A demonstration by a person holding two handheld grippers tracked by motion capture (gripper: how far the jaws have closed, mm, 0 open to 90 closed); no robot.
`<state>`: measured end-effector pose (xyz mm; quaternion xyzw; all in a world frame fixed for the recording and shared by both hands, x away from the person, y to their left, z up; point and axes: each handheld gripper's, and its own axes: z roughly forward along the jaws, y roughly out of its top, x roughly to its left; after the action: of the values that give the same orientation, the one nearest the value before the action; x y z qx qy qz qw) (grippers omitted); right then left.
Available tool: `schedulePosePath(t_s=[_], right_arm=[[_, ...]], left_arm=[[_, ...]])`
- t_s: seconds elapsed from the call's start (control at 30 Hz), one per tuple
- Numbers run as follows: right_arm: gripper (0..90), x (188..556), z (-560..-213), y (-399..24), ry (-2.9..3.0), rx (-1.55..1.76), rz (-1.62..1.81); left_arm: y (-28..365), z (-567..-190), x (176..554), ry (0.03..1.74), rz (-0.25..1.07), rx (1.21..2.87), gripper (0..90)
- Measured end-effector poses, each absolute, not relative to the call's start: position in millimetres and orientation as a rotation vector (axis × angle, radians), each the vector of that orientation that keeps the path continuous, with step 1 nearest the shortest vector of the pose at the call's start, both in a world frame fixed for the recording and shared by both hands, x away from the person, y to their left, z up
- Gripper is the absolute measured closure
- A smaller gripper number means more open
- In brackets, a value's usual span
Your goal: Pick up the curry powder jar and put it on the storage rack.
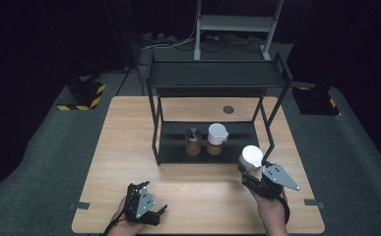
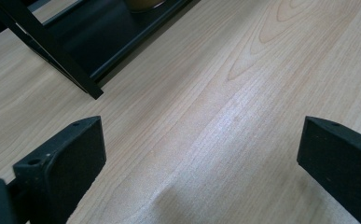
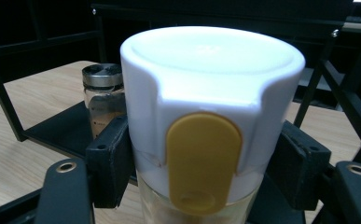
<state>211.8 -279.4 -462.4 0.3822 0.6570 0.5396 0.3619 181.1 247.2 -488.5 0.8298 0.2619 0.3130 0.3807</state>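
Note:
My right gripper (image 1: 253, 171) is shut on a glass jar with a white cap (image 1: 251, 157), held upright just in front of the black rack's right front leg. In the right gripper view the jar's white cap (image 3: 206, 70) carries a yellow tab (image 3: 203, 158), and both jaws press the jar's sides. On the rack's lower shelf (image 1: 173, 142) stand a metal-lidded spice jar (image 1: 193, 141) and a second white-capped jar (image 1: 216, 139). My left gripper (image 1: 154, 213) rests low near the table's front edge, open, with bare wood between its jaws (image 2: 201, 154).
The black two-tier rack (image 1: 216, 74) occupies the back middle of the wooden table (image 1: 129, 147); its front left leg (image 2: 52, 51) shows in the left gripper view. A round cable hole (image 1: 228, 109) sits behind the rack. A metal stand (image 1: 235, 24) is on the floor beyond.

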Motion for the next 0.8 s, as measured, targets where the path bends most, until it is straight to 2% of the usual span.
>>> schedulePosePath(t_s=[0.8], right_arm=[[30.7, 255.4, -455.9, -267.0, 1.663, 1.034, 1.383]], left_arm=[[249.0, -488.9, 181.4, 0.661, 0.791, 2.113, 1.5]])
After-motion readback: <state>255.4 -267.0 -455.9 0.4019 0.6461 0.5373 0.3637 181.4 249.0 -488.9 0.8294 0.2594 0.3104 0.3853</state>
